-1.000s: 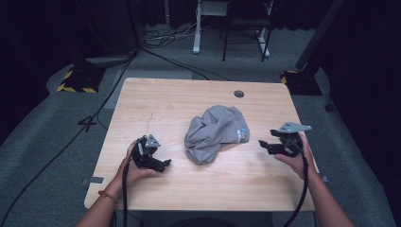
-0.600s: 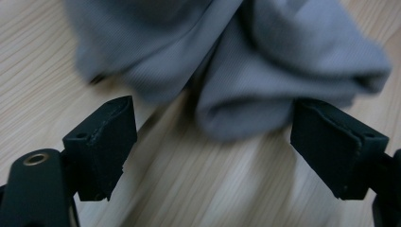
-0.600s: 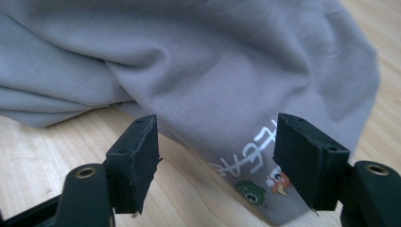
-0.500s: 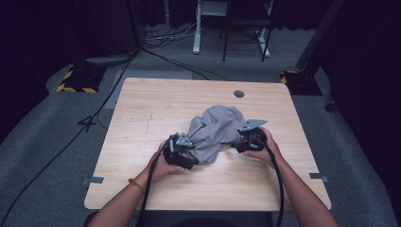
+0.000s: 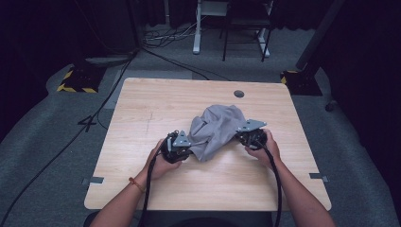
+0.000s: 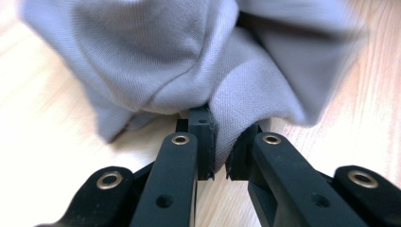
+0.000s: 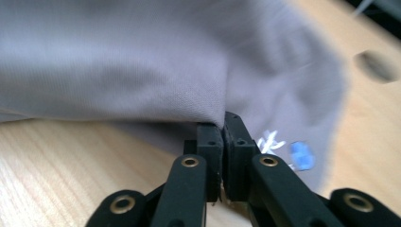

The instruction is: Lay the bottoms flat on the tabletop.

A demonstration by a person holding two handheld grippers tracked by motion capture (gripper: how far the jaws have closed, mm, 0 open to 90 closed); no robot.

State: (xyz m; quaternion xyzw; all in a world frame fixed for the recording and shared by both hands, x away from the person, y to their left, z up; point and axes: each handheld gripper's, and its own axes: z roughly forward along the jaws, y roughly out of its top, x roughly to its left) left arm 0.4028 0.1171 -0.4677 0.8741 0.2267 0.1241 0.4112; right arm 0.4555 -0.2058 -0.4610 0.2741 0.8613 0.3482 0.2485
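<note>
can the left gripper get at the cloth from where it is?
Looks like yes, it is already there. The left gripper has just been closing and now pinches a fold of the grey cloth between its jaws, low by the table; nothing stands in between.

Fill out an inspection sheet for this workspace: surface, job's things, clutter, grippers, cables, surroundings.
Surface: wooden table, round hole near the far edge.
Job's things: grey cloth, crumpled mid-table, lifted slightly at both sides.
Clutter: nothing seen.
Grippers: left gripper has just closed, pinching a fold of the cloth; right gripper has just closed on the cloth's edge.
Cables: one black cable trails from each gripper along the forearm; floor cables left of the table.
Surroundings: grey carpet, hazard-striped base far left, white stand behind, dark backdrop.
</note>
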